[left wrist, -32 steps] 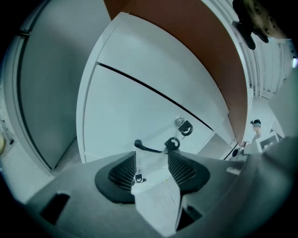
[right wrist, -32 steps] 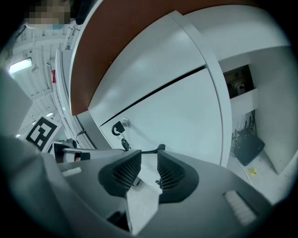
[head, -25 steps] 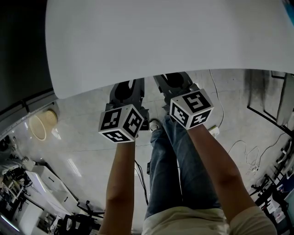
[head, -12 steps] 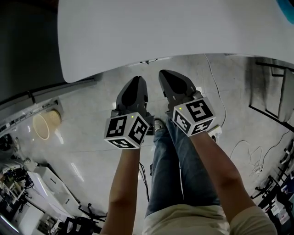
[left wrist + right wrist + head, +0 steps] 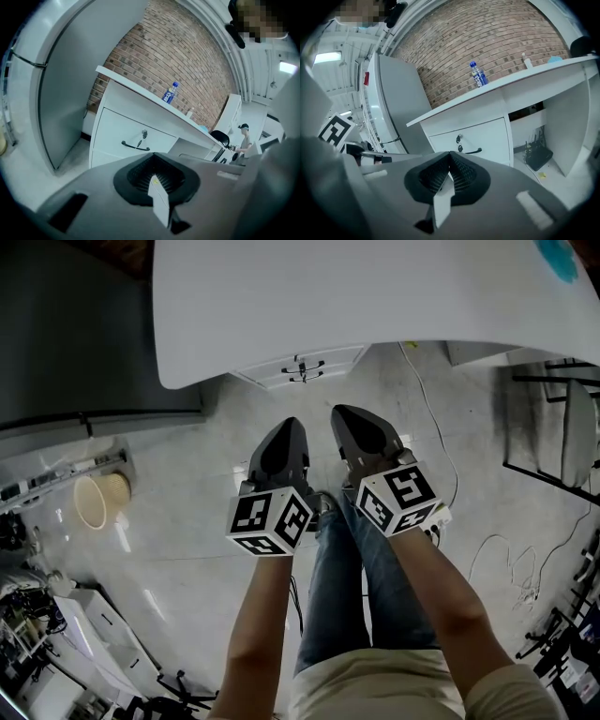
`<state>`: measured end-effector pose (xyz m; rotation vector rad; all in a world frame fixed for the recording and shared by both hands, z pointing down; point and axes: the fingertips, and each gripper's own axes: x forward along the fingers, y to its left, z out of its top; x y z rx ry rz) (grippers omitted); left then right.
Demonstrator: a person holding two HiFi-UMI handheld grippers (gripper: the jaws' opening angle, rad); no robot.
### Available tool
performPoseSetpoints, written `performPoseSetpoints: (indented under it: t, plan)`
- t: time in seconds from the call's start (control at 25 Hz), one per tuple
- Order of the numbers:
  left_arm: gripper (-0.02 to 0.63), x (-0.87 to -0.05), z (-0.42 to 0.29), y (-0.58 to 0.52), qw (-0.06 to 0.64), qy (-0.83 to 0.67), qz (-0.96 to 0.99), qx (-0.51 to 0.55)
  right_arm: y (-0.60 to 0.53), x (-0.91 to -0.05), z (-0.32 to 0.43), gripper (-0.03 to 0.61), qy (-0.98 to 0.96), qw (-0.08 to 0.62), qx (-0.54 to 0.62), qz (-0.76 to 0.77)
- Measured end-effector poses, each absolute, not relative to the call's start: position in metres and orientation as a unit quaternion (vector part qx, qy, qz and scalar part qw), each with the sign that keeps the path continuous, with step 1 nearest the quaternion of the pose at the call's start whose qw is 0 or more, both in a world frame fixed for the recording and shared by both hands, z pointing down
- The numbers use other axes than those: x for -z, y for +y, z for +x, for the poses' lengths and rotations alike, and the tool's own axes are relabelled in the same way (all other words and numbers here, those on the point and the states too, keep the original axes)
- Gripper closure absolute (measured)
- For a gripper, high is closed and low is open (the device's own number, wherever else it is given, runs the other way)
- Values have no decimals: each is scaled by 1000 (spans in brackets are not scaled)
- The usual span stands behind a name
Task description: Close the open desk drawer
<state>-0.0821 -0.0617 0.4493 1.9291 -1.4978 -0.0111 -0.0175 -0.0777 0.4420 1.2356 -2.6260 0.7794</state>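
- While I stand a little back from the desk, my left gripper (image 5: 287, 427) and right gripper (image 5: 341, 414) hang side by side above the pale floor (image 5: 187, 531), both aimed toward the desk and touching nothing.
- My left gripper's jaws have just been closing. In the left gripper view their tips now meet, with nothing between them.
- My right gripper's jaws are pressed together too, and they are empty.
- Each gripper carries its marker cube at the back, just ahead of my forearm.
- In the head view the drawer (image 5: 302, 367) shows just below the near edge of the white worktop (image 5: 375, 296), well apart from both gripper tips.
- Both gripper views show its white front sitting level with the face of the drawer unit.
- On that front, a black handle (image 5: 135, 146) lies below a small lock (image 5: 144, 134).
- On the worktop, a water bottle (image 5: 477, 74) with a blue cap stands upright against the brick wall (image 5: 497, 42).
- Beside the drawer unit, on its far side from the kneehole, stands a tall grey cabinet (image 5: 70, 93).
- Under the worktop, a black box with antennas (image 5: 539, 158) sits on the floor of the kneehole.
- Out to my left, a round basket (image 5: 94, 500) stands on the floor.
- Loose cables (image 5: 506, 549) trail over the floor to my right.
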Motion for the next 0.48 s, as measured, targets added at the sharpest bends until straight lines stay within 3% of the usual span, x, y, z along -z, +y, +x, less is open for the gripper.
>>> performPoseSetpoints:
  t: [0.48]
  plan:
    - [617, -393, -67, -25, 344, -567, 748, 12, -44, -377, -8, 577, -875, 48, -259, 407]
